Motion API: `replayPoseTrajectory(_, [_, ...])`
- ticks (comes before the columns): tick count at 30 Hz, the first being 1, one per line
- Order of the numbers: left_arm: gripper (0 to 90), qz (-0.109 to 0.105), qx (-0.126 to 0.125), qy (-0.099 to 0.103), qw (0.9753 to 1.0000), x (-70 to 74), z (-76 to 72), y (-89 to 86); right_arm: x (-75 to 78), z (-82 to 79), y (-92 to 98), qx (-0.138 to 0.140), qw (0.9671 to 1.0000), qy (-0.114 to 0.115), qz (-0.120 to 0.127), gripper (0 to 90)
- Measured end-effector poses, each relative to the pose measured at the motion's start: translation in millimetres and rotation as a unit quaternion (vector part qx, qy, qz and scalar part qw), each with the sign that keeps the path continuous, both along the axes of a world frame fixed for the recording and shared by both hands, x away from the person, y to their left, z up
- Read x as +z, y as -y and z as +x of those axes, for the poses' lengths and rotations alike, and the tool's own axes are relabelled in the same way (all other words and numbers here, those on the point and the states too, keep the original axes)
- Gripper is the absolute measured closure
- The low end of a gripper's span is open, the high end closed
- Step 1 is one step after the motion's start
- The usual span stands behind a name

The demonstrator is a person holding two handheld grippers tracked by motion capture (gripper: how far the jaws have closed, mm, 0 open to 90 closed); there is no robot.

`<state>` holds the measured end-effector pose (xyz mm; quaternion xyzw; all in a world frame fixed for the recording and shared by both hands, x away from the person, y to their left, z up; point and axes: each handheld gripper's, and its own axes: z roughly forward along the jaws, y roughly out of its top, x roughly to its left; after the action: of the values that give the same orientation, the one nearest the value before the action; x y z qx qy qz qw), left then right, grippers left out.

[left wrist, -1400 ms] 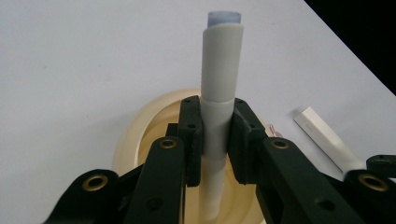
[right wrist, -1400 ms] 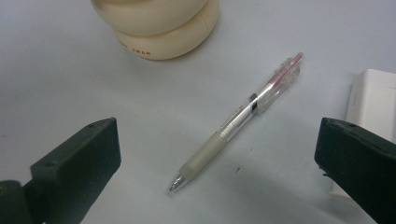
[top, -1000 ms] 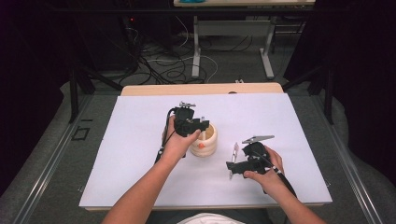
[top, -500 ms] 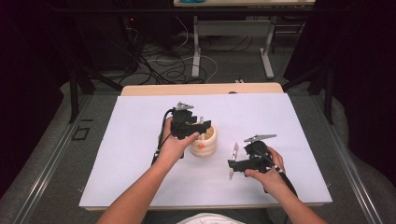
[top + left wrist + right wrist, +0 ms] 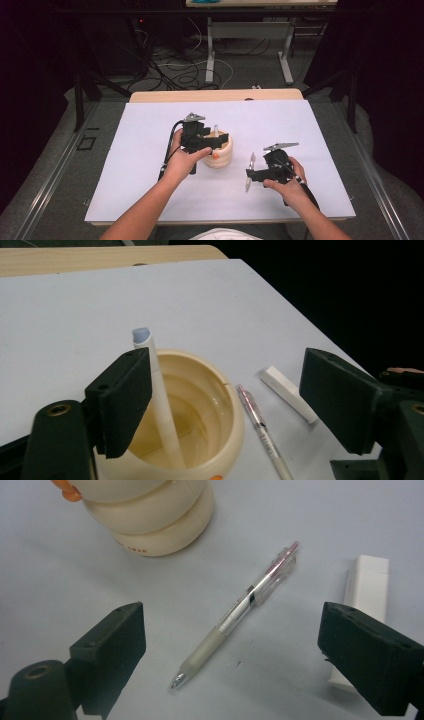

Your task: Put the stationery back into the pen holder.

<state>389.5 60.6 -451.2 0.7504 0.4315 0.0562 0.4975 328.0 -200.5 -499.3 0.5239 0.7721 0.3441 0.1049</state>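
Right gripper [image 5: 230,645], nearest the person, sits low over the white table sheet [image 5: 150,150] at about 4 o'clock from the cream holder [image 5: 218,148]. Jaws spread wide, nothing between the pads but bare sheet and the clear pen [image 5: 240,612]. In the right gripper view the pen lies flat between the two jaws, touching neither, tip toward 7 o'clock, clip end toward 1 o'clock. A white eraser [image 5: 365,595] lies just beside the pen at its 3 o'clock, partly hidden behind the right-hand jaw. In the high view the right hand [image 5: 290,182] holds the gripper from below-right, and the pen [image 5: 249,172] shows as a thin pale stick off the gripper's left edge.

Left gripper [image 5: 225,405] is farther up, hovering over the cream holder, jaws wide and gripping nothing. In the left gripper view the holder's rim [image 5: 227,390] lies between the jaws. One white pen [image 5: 160,410] stands tilted inside, its grey-blue cap leaning toward 11 o'clock, close against the left-hand jaw; whether it touches, cannot tell. The clear pen and eraser lie on the sheet at the holder's 3 o'clock.

Beyond: the wooden table edge [image 5: 215,95], then floor cables [image 5: 175,70].
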Motion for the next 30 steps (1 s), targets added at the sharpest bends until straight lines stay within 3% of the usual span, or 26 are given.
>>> replayPoseTrajectory(3, [21.2, -0.007, -0.008, -0.007, 0.9999, 0.4, -4.3, 1.5, 1.4, 0.7, 3.1, -0.003, 1.0000, 0.001, 0.002, 11.6])
replayPoseTrajectory(18, [27.1, 0.000, -0.036, -0.025, 0.9991, -4.7, -22.2, 18.1, 7.2, 4.4, 18.8, -0.030, 0.9995, 0.011, 0.009, 13.8])
replayPoseTrajectory(30, [31.7, 0.004, -0.056, -0.052, 0.9971, -12.4, -29.6, 35.0, 8.8, 8.1, 30.4, -0.050, 0.9985, 0.021, 0.007, 15.1])
